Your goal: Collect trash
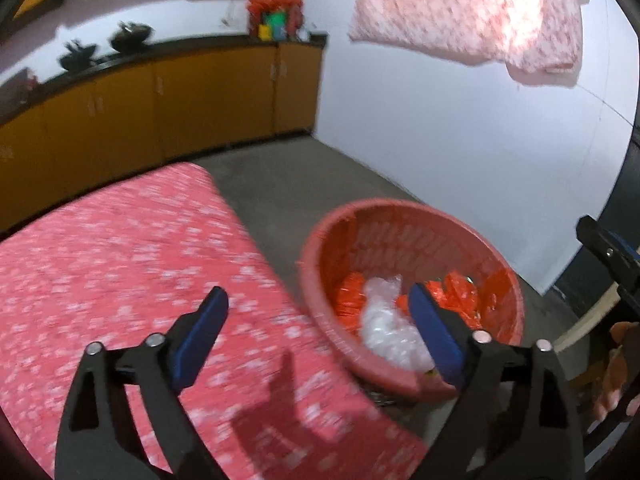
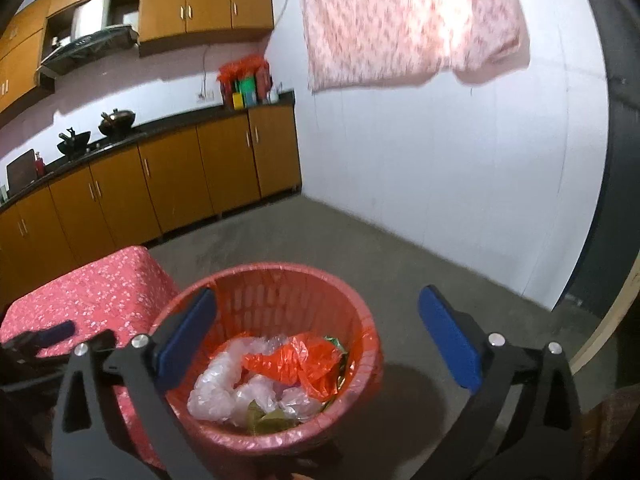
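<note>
A red plastic basket (image 2: 352,312) stands on the grey floor beside a table with a red flowered cloth (image 1: 120,264). Inside lie clear plastic wrap (image 2: 224,388), an orange plastic bag (image 2: 304,360) and some green scraps (image 2: 268,420). My right gripper (image 2: 320,320) hangs above the basket, jaws wide open, nothing between them. My left gripper (image 1: 320,320) is open too, over the table's right edge, its right finger in front of the basket (image 1: 400,224). The clear wrap (image 1: 384,320) and orange bag (image 1: 460,296) show there as well. The right gripper (image 1: 612,256) appears at the far right edge.
Orange kitchen cabinets (image 2: 168,176) under a dark counter with pots (image 2: 116,120) run along the back left. A white wall (image 2: 440,160) closes the right side, with a pink cloth (image 2: 400,20) hanging high on it. Bare grey floor (image 2: 420,280) surrounds the basket.
</note>
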### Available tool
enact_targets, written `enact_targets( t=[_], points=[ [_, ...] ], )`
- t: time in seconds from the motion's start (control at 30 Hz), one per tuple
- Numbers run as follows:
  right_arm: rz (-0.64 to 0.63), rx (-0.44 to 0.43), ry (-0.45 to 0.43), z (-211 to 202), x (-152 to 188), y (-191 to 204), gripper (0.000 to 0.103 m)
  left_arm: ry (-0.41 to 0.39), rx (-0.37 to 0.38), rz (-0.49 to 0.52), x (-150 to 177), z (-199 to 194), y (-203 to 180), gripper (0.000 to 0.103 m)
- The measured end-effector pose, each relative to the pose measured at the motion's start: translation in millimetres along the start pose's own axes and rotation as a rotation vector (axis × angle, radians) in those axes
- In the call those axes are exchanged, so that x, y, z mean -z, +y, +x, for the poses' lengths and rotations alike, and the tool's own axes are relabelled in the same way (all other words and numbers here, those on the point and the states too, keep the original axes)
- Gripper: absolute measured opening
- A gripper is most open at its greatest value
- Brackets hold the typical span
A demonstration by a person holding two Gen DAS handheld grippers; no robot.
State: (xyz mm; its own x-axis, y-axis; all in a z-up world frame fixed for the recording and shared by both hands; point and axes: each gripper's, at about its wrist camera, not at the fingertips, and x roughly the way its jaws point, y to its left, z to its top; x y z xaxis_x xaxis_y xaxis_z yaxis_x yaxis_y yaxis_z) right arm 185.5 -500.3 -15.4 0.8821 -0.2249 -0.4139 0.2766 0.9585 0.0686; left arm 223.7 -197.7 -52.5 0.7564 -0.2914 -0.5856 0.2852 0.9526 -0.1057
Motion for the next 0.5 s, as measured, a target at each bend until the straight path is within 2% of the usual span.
enact_targets(
  t=[0.1, 0.23, 0.3, 0.43, 0.5],
  points=[
    [-0.012, -0.016, -0.025, -27.6, 3.3, 11.1, 0.099, -0.072, -0.086, -0.008, 11.0, -43.1, 16.2, 0.097],
    [-0.105, -0.012, -0.051, -63.5, 11.1, 37.0, 0.099, -0.157, -0.204, -0.017, 27.5, -93.9, 33.3, 0.099],
    [-0.145, -0.036, -0.065, -81.7, 15.7, 50.2, 0.099, -0.212, -0.312, -0.036, 36.6, -125.7, 42.1, 0.101],
    [-0.176, -0.088, -0.086, -112.8, 22.1, 68.4, 0.099, -0.264, -0.393, -0.062, 49.2, -164.8, 52.1, 0.101],
    [-0.170, -0.118, -0.084, -124.8, 24.0, 73.4, 0.099, -0.269, -0.405, -0.075, 53.0, -176.7, 55.7, 0.101]
  ],
)
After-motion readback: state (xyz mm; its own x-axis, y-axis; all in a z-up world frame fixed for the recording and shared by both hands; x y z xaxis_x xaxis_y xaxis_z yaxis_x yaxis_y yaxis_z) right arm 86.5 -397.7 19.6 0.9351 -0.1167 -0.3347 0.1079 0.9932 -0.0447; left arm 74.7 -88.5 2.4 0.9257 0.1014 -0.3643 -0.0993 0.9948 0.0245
